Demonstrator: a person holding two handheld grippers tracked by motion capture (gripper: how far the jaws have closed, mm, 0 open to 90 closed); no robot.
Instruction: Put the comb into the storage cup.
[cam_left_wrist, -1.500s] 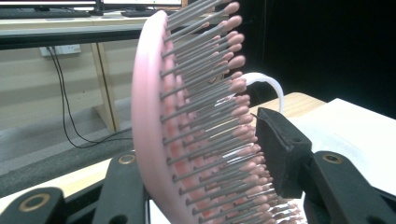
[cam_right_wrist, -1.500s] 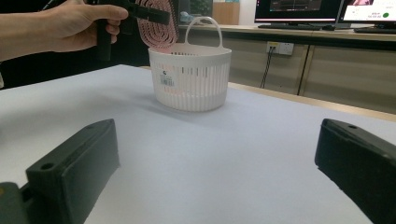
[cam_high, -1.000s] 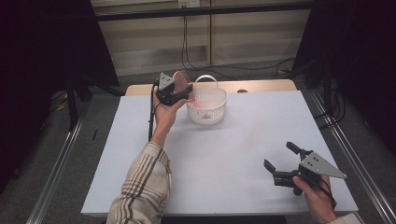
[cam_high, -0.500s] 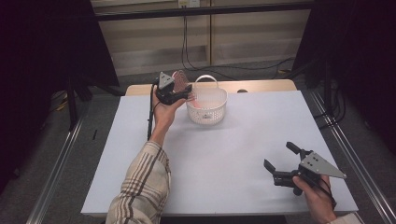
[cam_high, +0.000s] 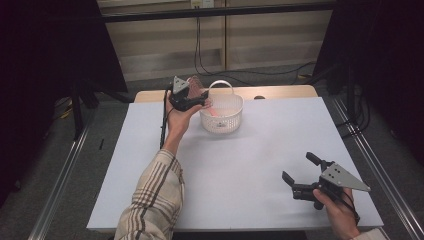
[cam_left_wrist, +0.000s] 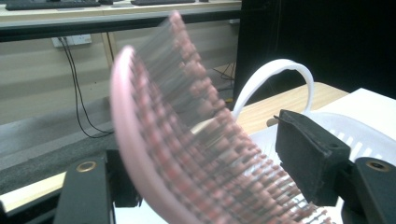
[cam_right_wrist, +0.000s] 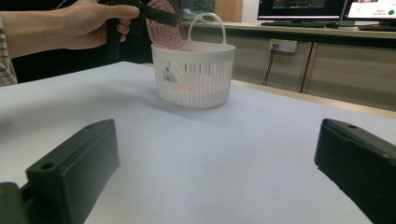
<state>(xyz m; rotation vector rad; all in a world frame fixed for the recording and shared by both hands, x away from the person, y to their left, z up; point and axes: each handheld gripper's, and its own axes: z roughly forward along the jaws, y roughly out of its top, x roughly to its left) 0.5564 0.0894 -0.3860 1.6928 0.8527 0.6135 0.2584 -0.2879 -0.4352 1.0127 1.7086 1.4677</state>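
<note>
white table (cam_high: 240, 190): pink brush (cam_left_wrist: 187, 140) leans in basket (cam_high: 222, 116), left gripper (cam_high: 192, 100) jaws just spreading.

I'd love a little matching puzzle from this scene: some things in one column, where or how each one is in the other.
Things:
1. pink hairbrush
2. white basket
3. right claw
4. left claw

States:
A. low over the table's near right part, jaws apart, nothing between them
B. at the table's far edge
C. at the basket's rim, jaws just opening
D. between two black jaws

Pairs: 1-D, 2-B, 3-A, 4-C
</note>
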